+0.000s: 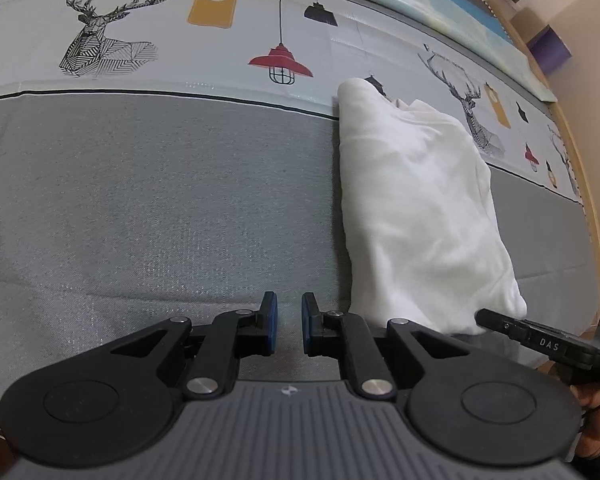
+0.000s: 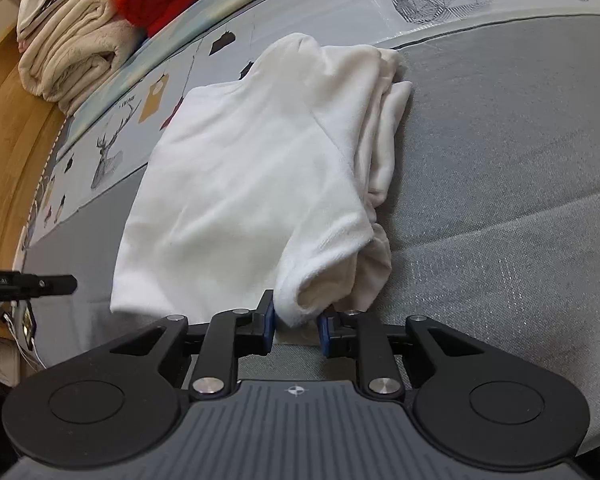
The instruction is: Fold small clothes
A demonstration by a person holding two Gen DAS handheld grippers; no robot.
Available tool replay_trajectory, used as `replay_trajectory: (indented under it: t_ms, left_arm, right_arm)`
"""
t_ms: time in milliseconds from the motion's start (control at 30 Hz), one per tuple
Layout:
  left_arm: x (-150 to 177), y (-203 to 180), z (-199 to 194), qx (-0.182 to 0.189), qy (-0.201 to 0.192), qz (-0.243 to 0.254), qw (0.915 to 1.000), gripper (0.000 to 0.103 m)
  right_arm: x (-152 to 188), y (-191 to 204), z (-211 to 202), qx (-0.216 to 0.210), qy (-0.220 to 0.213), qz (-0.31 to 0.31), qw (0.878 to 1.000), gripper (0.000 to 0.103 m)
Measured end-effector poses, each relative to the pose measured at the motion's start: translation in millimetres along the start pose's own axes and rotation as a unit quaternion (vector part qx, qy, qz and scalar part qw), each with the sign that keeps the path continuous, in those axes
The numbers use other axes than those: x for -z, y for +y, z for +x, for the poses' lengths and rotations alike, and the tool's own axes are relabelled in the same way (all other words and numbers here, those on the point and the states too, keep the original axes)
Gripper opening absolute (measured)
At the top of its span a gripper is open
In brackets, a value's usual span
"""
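Note:
A white folded garment (image 1: 416, 208) lies on the grey cloth surface (image 1: 160, 220); it also shows in the right wrist view (image 2: 252, 184). My left gripper (image 1: 289, 326) is open and empty, low over the grey cloth just left of the garment's near corner. My right gripper (image 2: 296, 326) is open, its jaws standing on either side of the garment's near rolled corner (image 2: 300, 304) without clamping it. The right gripper's tip (image 1: 500, 320) shows at the left wrist view's right edge, and the left gripper's tip (image 2: 56, 283) at the right wrist view's left edge.
A printed strip with deer and lamps (image 1: 180, 40) runs along the far side of the cloth. A pile of cream and red fabrics (image 2: 100, 20) sits beyond it at the far left. A wooden edge (image 2: 8, 140) borders the surface. A purple box (image 1: 550, 50) stands far right.

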State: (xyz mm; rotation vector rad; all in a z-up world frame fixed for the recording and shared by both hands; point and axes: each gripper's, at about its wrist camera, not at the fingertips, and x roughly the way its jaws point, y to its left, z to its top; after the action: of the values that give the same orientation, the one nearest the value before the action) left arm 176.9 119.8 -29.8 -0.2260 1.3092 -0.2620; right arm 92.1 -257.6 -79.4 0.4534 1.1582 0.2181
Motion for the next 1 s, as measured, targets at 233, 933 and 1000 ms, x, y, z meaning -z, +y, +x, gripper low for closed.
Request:
replay_trajectory:
  t_ms: [233,933,1000]
  left_arm:
    - [-9.3,-22.1,10.2,0.018,-0.001,0.005,0.9998,0.019]
    - [4.5,-106.7,93.4,-0.074,0.089,0.184,0.9761,0.034]
    - [11.7,-108.2,103.3,-0.123,0.1,0.22,0.9626,0.034]
  right_arm:
    - [7.0,-8.8,-17.2,0.017,-0.021,0.009,1.0,0.005]
    - [-7.2,-52.5,-38.2,-0.031,-0.09,0.094,0.991,0.039]
    - [-10.0,-53.0,-40.6,-0.039,-0.1,0.097,0.99,0.039]
